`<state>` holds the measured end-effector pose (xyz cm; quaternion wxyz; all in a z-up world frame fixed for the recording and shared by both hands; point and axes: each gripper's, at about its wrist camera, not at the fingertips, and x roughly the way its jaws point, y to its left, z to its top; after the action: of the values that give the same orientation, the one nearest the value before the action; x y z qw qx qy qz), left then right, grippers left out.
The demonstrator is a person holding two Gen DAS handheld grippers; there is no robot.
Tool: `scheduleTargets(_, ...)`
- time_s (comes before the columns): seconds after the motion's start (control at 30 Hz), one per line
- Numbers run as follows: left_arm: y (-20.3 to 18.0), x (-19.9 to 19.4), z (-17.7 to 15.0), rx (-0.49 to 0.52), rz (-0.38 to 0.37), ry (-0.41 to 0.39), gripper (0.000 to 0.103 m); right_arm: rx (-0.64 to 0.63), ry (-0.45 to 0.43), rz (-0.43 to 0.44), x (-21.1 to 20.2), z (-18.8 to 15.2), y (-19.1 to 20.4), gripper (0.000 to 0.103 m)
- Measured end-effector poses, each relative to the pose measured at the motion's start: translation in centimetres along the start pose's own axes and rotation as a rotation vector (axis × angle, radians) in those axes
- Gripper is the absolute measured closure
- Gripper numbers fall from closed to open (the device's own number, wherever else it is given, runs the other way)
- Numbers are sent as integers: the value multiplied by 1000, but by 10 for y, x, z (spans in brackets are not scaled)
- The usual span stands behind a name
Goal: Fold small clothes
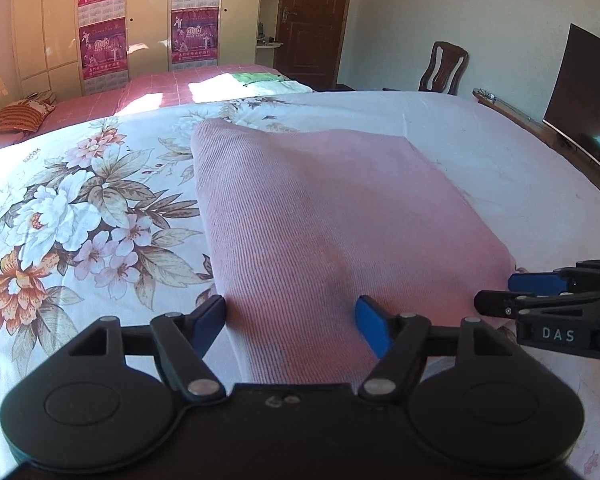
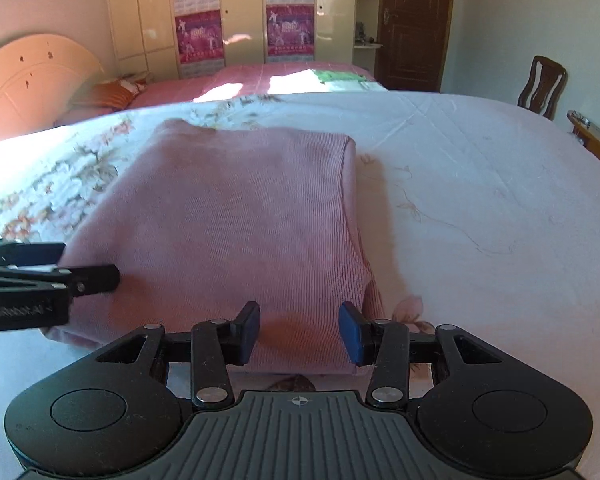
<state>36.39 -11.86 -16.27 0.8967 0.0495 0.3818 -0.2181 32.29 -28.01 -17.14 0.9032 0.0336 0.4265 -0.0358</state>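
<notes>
A pink ribbed garment (image 1: 320, 216) lies folded into a rough rectangle on the floral bedsheet (image 1: 80, 208). My left gripper (image 1: 292, 324) stands open over the garment's near left edge. The cloth runs between its blue pads (image 1: 374, 330), and I see no pinch. From the right wrist view the same garment (image 2: 240, 220) fills the middle. My right gripper (image 2: 300, 334) is open over its near right corner, with cloth lying between the fingers. Each gripper shows side-on in the other's view: the right gripper (image 1: 496, 292) and the left gripper (image 2: 88, 264).
The white sheet (image 2: 480, 200) stretches bare to the right of the garment. A second bed with a pink cover (image 1: 172, 88) stands behind, then wardrobes with posters (image 1: 192, 12). A wooden chair (image 1: 444, 68), a dark door (image 1: 312, 20) and a screen (image 1: 584, 100) stand at the right.
</notes>
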Motion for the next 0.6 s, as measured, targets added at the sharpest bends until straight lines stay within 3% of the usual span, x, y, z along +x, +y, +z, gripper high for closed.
scheduleTargets(0.2, 1, -2, 0, 9, -7, 3, 32, 26, -58, -4, -23, 6, 6, 59)
scheduleTargets(0.4, 2, -15, 5, 6, -21, -7, 32, 61, -22, 9, -32, 1, 6, 59)
scheduleTargets(0.6, -7, -21, 22, 11, -7, -53, 32, 41, -84, 74, -39, 28, 7, 59)
